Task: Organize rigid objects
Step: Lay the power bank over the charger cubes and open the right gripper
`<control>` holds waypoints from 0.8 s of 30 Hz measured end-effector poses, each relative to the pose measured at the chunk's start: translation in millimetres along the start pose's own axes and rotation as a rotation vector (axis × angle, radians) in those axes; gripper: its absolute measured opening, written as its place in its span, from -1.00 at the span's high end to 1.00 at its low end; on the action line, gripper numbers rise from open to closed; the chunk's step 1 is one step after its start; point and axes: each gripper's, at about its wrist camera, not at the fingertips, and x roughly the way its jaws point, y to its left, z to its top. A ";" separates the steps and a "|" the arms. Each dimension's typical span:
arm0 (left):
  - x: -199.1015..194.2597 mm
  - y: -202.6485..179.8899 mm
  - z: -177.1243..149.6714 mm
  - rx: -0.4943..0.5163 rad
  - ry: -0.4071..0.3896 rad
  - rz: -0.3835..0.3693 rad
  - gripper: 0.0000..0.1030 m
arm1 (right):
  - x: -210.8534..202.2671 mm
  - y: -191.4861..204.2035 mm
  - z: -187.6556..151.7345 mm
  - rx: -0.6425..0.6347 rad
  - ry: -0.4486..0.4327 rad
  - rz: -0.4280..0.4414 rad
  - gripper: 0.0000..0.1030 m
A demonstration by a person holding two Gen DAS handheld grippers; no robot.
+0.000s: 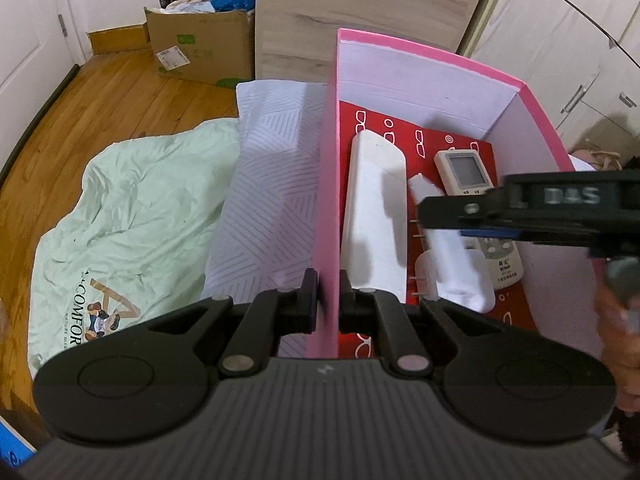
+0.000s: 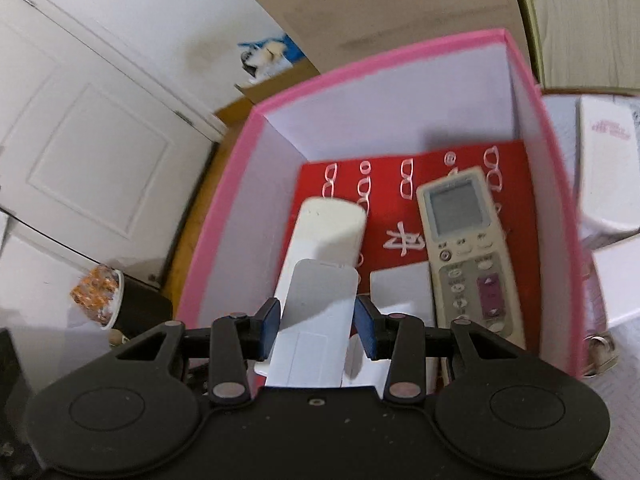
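Observation:
A pink box [image 1: 326, 184] with a red patterned floor stands on the bed. My left gripper [image 1: 327, 300] is shut on its near left wall. Inside lie a long white remote [image 1: 374, 216], face down, a beige remote with a screen [image 1: 466, 172] and a white plug adapter [image 1: 424, 272]. My right gripper [image 2: 318, 320] is shut on a flat white remote [image 2: 320, 320], back side up, held over the box [image 2: 224, 208] above the long white remote [image 2: 328, 228]. The beige remote [image 2: 460, 240] lies to its right. In the left wrist view the right gripper [image 1: 444, 220] reaches in from the right with the held remote [image 1: 450, 256].
A white patterned pillow [image 1: 264, 184] and a pale green duvet [image 1: 132, 216] lie left of the box. Beyond them are a wooden floor, a full cardboard box [image 1: 200, 48] and a wooden panel. A cup of orange bits [image 2: 100, 296] stands left, a white carton [image 2: 604, 168] right.

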 end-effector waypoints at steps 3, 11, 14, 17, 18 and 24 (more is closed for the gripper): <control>-0.2 -1.2 -0.3 0.007 -0.002 0.000 0.86 | 6.2 4.1 1.1 0.012 0.017 -0.014 0.12; -1.1 -0.8 -1.5 0.012 -0.005 -0.004 0.85 | 14.0 9.4 0.5 0.020 0.044 -0.094 0.05; -0.9 -0.4 -1.0 0.010 -0.004 -0.003 0.85 | 6.5 7.2 1.0 0.030 0.044 -0.080 0.01; -0.9 -0.3 -0.5 0.009 -0.004 -0.003 0.85 | -11.6 5.2 2.5 0.031 0.011 -0.043 -0.02; -0.7 -0.7 -0.1 0.009 -0.003 -0.003 0.85 | -19.2 4.7 2.6 0.022 -0.002 -0.031 -0.06; -0.3 -1.8 1.1 0.002 -0.001 0.000 0.85 | -71.9 3.0 -4.6 -0.117 -0.046 0.018 -0.17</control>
